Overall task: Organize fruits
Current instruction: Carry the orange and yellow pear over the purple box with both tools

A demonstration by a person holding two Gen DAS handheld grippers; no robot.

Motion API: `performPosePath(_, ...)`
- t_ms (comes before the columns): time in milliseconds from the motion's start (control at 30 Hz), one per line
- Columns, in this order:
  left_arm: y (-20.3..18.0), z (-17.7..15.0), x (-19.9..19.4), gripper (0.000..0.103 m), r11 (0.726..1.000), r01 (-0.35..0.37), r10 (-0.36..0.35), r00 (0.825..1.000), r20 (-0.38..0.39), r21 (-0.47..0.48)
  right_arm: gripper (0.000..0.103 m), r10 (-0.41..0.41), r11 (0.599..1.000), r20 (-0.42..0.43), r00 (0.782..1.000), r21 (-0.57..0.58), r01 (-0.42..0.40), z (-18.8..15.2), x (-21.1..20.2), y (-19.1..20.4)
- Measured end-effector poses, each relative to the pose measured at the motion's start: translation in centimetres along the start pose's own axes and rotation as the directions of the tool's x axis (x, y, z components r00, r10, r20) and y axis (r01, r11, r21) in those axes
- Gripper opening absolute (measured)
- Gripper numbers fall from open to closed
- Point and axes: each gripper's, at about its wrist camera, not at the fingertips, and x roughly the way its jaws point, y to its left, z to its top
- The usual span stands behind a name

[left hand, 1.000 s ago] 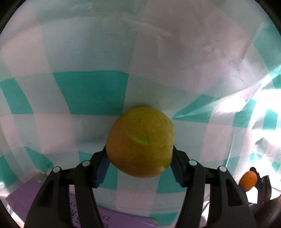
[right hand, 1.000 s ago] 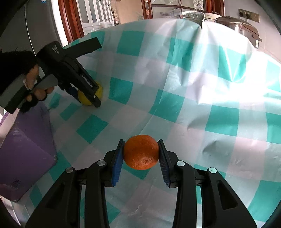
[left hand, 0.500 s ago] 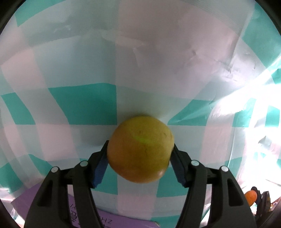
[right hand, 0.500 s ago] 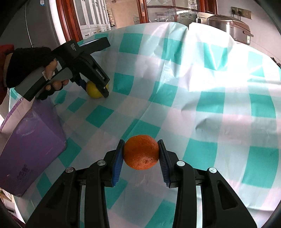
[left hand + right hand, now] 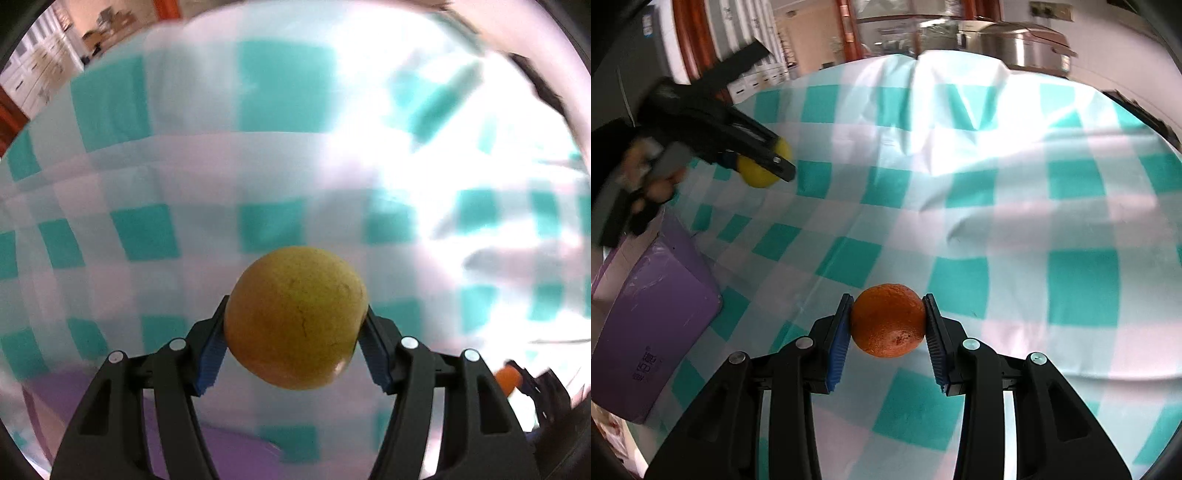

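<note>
A yellow-green fruit (image 5: pixel 295 317) sits between the blue pads of my left gripper (image 5: pixel 295 334), which is shut on it and holds it above the checked cloth. From the right wrist view the same yellow fruit (image 5: pixel 759 171) shows at the left, raised in the left gripper (image 5: pixel 753 162) by a gloved hand. My right gripper (image 5: pixel 888 328) is shut on an orange (image 5: pixel 888 320) over the cloth. That orange (image 5: pixel 508 378) peeks in at the lower right of the left wrist view.
A teal-and-white checked tablecloth (image 5: pixel 997 221) covers the table, with folds toward the back. A purple box (image 5: pixel 646 325) stands at the left edge, also low in the left wrist view as a purple box (image 5: pixel 229 454). A metal cooker (image 5: pixel 1015 44) stands behind the table.
The left gripper has lifted the yellow fruit off the cloth and tilted, so more table shows. The right gripper has carried the orange sideways, still gripped.
</note>
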Motion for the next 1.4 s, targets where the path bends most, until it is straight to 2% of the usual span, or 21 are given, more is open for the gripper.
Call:
performPosePath(233,-4.5,-9.6,-5.6,0.064,0.999,0.030,-0.034,0.992,0.124,0.032,0.038,-0.015,0.999,0.001,1.000,0.039,0.015,-1.8,-3.5,0.3)
performPosePath(533,-4.8,-20.5,-8.0,0.064,0.999,0.029,-0.034,0.982,0.187,0.028,0.038,0.007,1.000,0.030,1.000,0.015,-0.008,-4.8,-10.2,3.5)
performPosePath(767,-4.3,-28.7,-12.6,0.064,0.999,0.042,-0.041,0.964,0.261,0.001,0.038,0.034,0.998,0.069,0.997,-0.051,-0.030,-6.2,-15.6,7.1)
performPosePath(900,-3.8,-32.4,-15.3,0.064,1.000,0.028,-0.025,0.948,0.316,-0.005,0.038,0.059,0.994,0.096,0.994,-0.102,-0.049,-6.6,-18.4,9.4)
performPosePath(1067,-1.9,-36.4,-18.3,0.064,0.998,0.016,0.009,0.925,0.381,-0.062,0.038,0.104,0.981,0.125,0.987,-0.179,-0.081,-6.8,-21.3,12.7)
performPosePath(1400,3.9,-41.8,-21.1,0.064,0.973,-0.020,0.116,0.903,0.414,-0.228,0.038,0.232,0.922,0.093,0.968,-0.338,-0.189,-6.0,-21.9,21.1)
